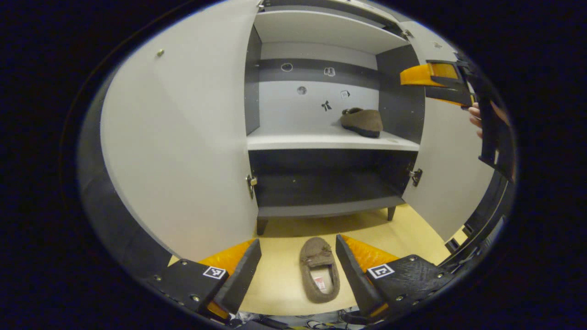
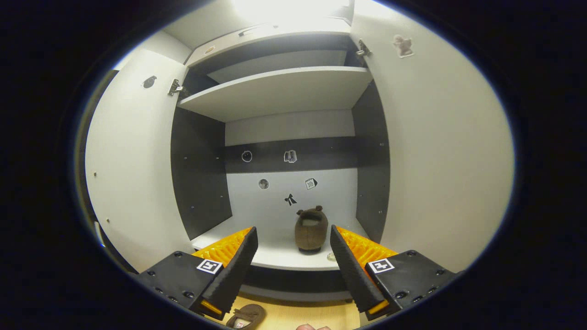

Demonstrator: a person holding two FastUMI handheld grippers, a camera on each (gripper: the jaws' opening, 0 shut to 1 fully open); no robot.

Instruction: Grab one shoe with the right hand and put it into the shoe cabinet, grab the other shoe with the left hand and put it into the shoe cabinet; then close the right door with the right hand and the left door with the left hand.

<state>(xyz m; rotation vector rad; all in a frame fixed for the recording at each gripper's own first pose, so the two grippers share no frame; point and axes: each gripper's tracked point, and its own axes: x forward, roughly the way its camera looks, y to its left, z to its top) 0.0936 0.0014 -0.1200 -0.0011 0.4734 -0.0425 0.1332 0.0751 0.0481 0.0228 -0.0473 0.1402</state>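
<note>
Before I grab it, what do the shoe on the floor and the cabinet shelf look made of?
Shoe on the floor: soft fuzzy fabric, like suede or fleece, matte brown, with a paler lining inside; it should give under the left claw. Cabinet shelf: smooth, flat white board, probably laminate, with a faint sheen and a crisp front edge.

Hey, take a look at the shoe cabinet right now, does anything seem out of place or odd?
Only that the pair is split: one slipper sits on the cabinet's middle shelf, the other slipper lies on the floor in front. Both doors are open. Nothing looks spilled or damaged.
</note>
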